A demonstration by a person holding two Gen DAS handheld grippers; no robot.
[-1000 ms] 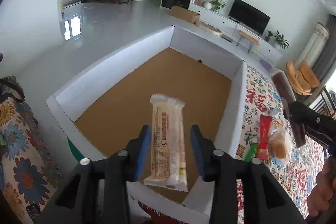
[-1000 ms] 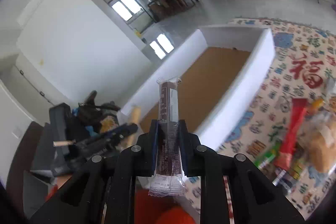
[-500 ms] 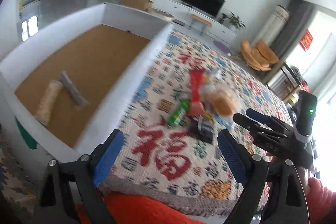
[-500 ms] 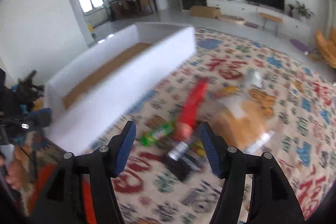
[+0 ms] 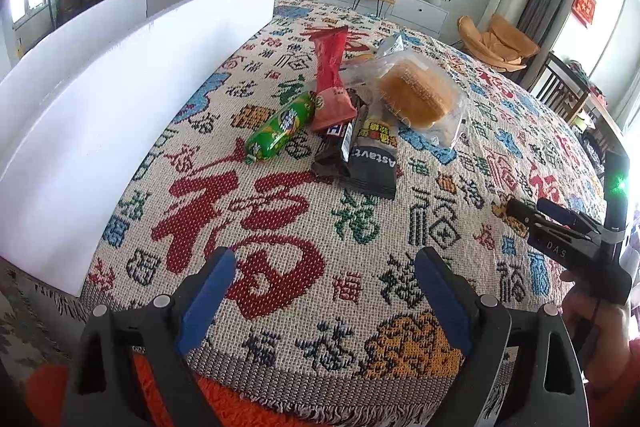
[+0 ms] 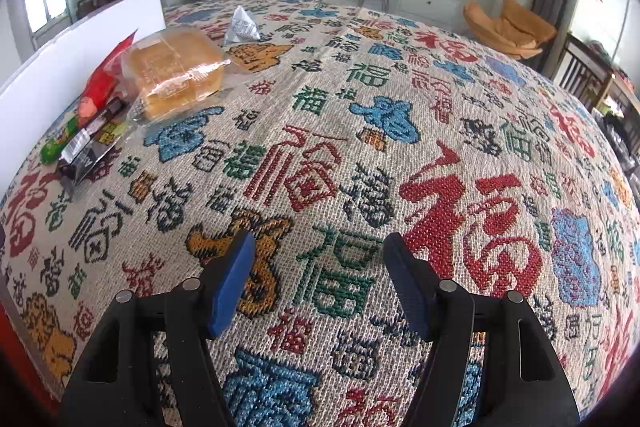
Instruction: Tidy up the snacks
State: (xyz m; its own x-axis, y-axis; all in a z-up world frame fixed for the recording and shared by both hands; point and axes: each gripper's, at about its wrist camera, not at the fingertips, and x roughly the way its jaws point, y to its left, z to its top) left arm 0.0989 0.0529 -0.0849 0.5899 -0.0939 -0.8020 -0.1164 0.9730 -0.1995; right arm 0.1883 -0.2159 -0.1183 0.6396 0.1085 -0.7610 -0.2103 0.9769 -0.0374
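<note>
The left gripper stands wide open with nothing between its blue fingers; the snack pile lies well ahead of them, in the upper middle of the left wrist frame, on the table's patterned woven cloth; nearest the fingers is a black packet, touching a dark chocolate bar; left of these a green sausage-shaped snack lies slanted, its end under a red packet; a bagged bread bun sits to the right, touching the pile; bare cloth lies between fingers and snacks. The white box wall runs along the left of the frame, just beside the pile. The right gripper is empty, its fingers opening, over bare cloth; in its view the pile sits at the upper left, well off to the side; a small silver packet lies apart beyond the bun. At the right edge of the left wrist frame a hand holds the right gripper.
</note>
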